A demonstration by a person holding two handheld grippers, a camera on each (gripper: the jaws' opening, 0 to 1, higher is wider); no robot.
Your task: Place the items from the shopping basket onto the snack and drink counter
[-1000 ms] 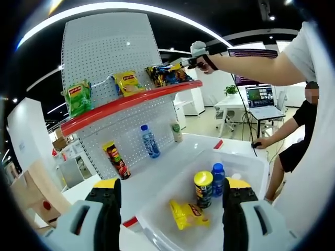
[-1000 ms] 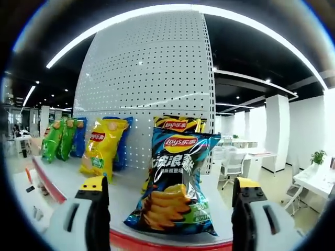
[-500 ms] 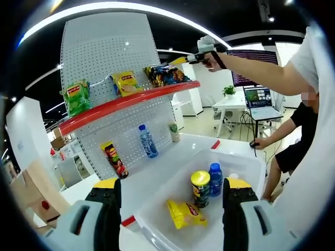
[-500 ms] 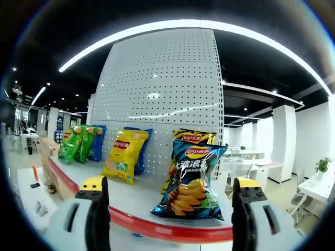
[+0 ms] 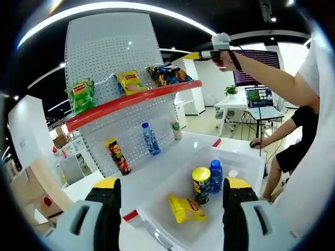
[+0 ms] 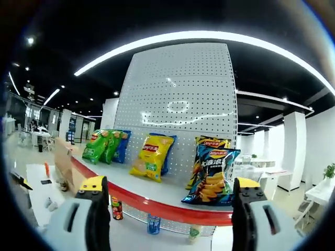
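Observation:
My left gripper (image 5: 171, 184) is open and empty above a white basket (image 5: 246, 158). In the basket lie a yellow chip bag (image 5: 187, 208), a yellow-lidded can (image 5: 201, 184) and a blue bottle (image 5: 215, 176). Behind the basket stands the counter with a red-edged shelf (image 5: 136, 99). A dark blue chip bag (image 5: 168, 74) leans on the shelf's right end. My right gripper (image 5: 209, 53) is held high, just right of that bag. In the right gripper view, the right gripper (image 6: 171, 185) is open and empty. It faces the dark chip bag (image 6: 213, 175) from a distance.
Green (image 5: 82, 95) and yellow (image 5: 130, 82) chip bags also stand on the shelf. Below it are a red can (image 5: 117, 156), a water bottle (image 5: 150, 139) and a small bottle (image 5: 176, 130). A seated person works at a laptop desk (image 5: 261, 107) on the right. A cardboard box (image 5: 36, 188) is at the left.
My right gripper has drawn back and up from the shelf, and the dark chip bag stays there, now smaller in its view. The left gripper has barely moved.

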